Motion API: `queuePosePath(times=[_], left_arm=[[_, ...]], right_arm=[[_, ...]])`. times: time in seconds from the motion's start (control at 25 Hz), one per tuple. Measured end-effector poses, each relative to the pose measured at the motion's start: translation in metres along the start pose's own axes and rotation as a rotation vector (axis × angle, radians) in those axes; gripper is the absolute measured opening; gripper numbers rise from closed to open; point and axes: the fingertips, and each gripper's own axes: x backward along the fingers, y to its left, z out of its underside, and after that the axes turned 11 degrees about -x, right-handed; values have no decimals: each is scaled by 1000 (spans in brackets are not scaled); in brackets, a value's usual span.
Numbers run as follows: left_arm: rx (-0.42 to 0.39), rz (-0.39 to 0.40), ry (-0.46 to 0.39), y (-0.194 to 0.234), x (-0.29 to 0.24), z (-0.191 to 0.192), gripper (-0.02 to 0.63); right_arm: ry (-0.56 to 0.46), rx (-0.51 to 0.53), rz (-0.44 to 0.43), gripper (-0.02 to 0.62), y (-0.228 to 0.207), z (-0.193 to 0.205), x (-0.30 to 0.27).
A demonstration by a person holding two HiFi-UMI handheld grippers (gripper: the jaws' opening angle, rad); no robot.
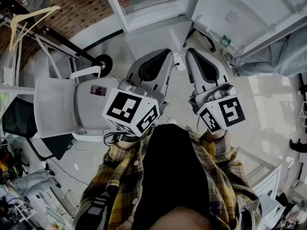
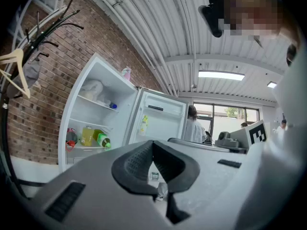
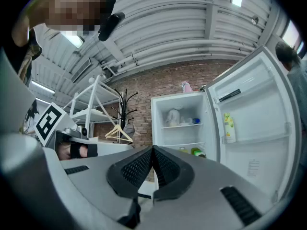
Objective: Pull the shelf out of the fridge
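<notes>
The white fridge (image 1: 144, 20) stands open ahead of me, its door (image 1: 249, 13) swung to the right. In the left gripper view the fridge (image 2: 79, 150) shows an upper shelf (image 2: 98, 104) with a white bag and a lower shelf (image 2: 86, 125) over several bottles. The right gripper view shows the same shelves (image 3: 181, 126) inside the fridge (image 3: 158, 133). My left gripper (image 1: 168, 53) and right gripper (image 1: 190, 52) are held side by side in front of my chest, well short of the fridge. Both are shut with nothing between the pads, as the left gripper view (image 2: 153, 145) and right gripper view (image 3: 153, 150) show.
A grey chair (image 1: 62, 107) stands at my left. A coat rack with a wooden hanger (image 1: 29, 18) leans by the brick wall. The door (image 3: 249, 123) holds a yellow bottle (image 3: 229, 127). A person in a white coat (image 2: 194, 126) stands beyond the door.
</notes>
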Motion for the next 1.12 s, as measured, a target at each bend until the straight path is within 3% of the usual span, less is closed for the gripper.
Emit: queuePosePath(times=[0.4, 0.84, 1.12], left_arm=[[-5, -17, -8, -26, 2, -1, 5], [27, -92, -16, -62, 21, 13, 5], [31, -115, -11, -62, 27, 19, 5]], right_arm=[[-10, -3, -26, 18, -1, -5, 25], [13, -21, -77, 18, 3, 2, 70], [30, -46, -93, 18, 4, 15, 72]])
